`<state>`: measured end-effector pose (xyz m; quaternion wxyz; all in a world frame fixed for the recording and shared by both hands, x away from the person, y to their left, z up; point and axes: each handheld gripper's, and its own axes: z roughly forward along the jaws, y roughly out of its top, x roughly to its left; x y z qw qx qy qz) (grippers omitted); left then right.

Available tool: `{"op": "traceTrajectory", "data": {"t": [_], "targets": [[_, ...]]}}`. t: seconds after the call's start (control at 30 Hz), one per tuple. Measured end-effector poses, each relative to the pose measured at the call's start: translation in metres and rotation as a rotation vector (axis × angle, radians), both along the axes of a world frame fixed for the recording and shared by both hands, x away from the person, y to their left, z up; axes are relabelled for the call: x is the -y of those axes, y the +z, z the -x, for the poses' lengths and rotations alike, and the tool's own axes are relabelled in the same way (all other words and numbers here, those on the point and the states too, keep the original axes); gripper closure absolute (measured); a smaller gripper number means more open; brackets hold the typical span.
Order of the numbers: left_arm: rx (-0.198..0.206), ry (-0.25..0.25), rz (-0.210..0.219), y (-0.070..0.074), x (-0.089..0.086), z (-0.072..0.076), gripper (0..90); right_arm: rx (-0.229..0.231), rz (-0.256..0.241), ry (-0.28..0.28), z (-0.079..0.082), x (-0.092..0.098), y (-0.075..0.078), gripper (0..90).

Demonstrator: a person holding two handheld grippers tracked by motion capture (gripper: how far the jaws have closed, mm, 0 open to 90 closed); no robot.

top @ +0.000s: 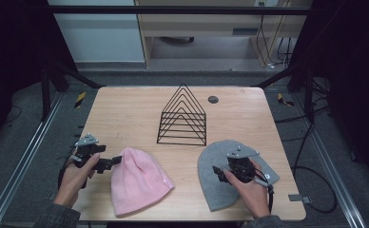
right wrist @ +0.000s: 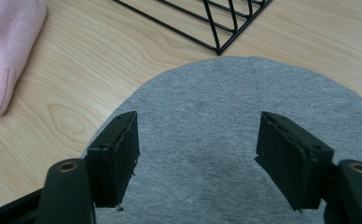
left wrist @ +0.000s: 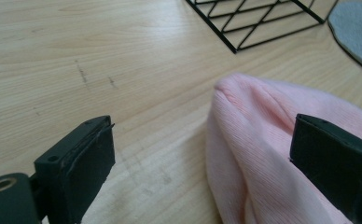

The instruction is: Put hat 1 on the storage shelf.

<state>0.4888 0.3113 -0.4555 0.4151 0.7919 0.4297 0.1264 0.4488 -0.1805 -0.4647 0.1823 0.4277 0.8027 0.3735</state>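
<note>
**Two beanies flat on the table, neither yet gripped**

The pink beanie (top: 137, 183) lies flat on the near left part of the table (top: 125, 114), and the grey beanie (top: 220, 178) lies flat on the near right. Judging from how they lie, the work is at its very start: both hats rest fully on the wood, nothing is lifted or folded, and the black wire rack (top: 183, 118) standing behind them holds nothing (whether the hats are meant for it cannot be told).

The pink beanie's long axis runs from its rounded crown, which points away from the person and a little to the left, back to its cuffed opening at the near right, where a small label shows. The grey beanie runs at an opposite slant: its opening faces up and to the right, and its rounded crown points toward the table's near edge and slightly left.

The left gripper (top: 110, 164) sits just beside the pink crown. In the left gripper view its jaws are spread wide, one over bare wood and the other over the knit, pinching nothing. The right gripper (top: 218, 173) hovers over the grey beanie; the right gripper view shows its jaws also spread apart, with grey cloth between them but not clamped.

What is left appears to be everything from the first grasp onward.
</note>
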Motion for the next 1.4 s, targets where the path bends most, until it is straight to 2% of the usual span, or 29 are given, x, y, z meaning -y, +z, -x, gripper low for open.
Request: {"op": "traceTrajectory", "data": {"t": [0.1, 0.17, 0.2, 0.23, 0.33, 0.4, 0.47, 0.57, 0.63, 0.7, 0.8, 0.87, 0.97, 1.0, 1.13, 1.33, 1.4], "targets": [[-0.002, -0.009, -0.013, 0.000, 0.005, 0.002, 6.4, 0.003, 0.008, 0.003, 0.001, -0.001, 0.000, 31.4], [-0.008, -0.032, -0.029, 0.001, 0.010, 0.003, 6.8, 0.013, 0.040, -0.009, 0.001, -0.001, -0.002, 33.0], [-0.016, -0.042, -0.050, 0.000, 0.016, 0.005, 7.0, 0.021, 0.047, -0.012, 0.001, -0.001, -0.003, 33.3], [-0.016, -0.042, -0.050, 0.000, 0.016, 0.005, 7.3, 0.021, 0.047, -0.012, 0.001, -0.001, -0.003, 33.3], [-0.018, -0.049, -0.105, -0.001, 0.027, 0.006, 8.9, 0.034, 0.064, -0.025, 0.000, 0.003, -0.003, 35.3], [-0.020, -0.040, -0.147, -0.003, 0.032, 0.006, 13.2, 0.019, 0.064, -0.050, 0.000, 0.007, -0.004, 35.5], [-0.022, -0.035, -0.139, -0.002, 0.032, 0.005, 13.7, 0.019, 0.065, -0.052, 0.000, 0.008, -0.004, 35.3], [-0.029, -0.001, -0.123, 0.000, 0.025, 0.004, 23.5, 0.005, 0.057, -0.091, -0.002, 0.008, -0.002, 27.3], [-0.037, 0.007, -0.116, 0.000, 0.022, 0.004, 25.1, 0.002, 0.050, -0.097, -0.002, 0.008, -0.001, 25.7], [-0.048, 0.004, -0.101, -0.001, 0.019, 0.004, 31.3, 0.016, 0.036, -0.110, -0.001, 0.011, 0.001, 24.9], [-0.064, 0.004, -0.126, -0.005, 0.021, 0.002, 35.7, 0.023, 0.018, -0.113, -0.001, 0.013, 0.002, 25.5], [-0.068, 0.003, -0.130, -0.006, 0.021, 0.001, 37.0, 0.021, 0.020, -0.109, -0.001, 0.013, 0.001, 25.7], [-0.093, -0.008, -0.162, -0.013, 0.025, -0.003, 39.4, 0.015, 0.020, -0.105, -0.001, 0.011, 0.001, 25.8], [-0.112, -0.019, -0.163, -0.018, 0.028, -0.006, 44.0, 0.012, 0.021, -0.099, 0.000, 0.009, 0.000, 25.5], [-0.125, -0.033, -0.167, -0.021, 0.031, -0.008, 48.9, 0.012, 0.022, -0.095, 0.000, 0.008, 0.000, 25.2], [-0.147, -0.064, -0.120, -0.022, 0.030, -0.008, 47.1, 0.008, 0.023, -0.092, -0.001, 0.008, -0.001, 24.5], [-0.146, -0.080, -0.136, -0.023, 0.033, -0.007, 45.7, 0.007, 0.020, -0.090, -0.001, 0.008, -0.001, 24.3]]}}
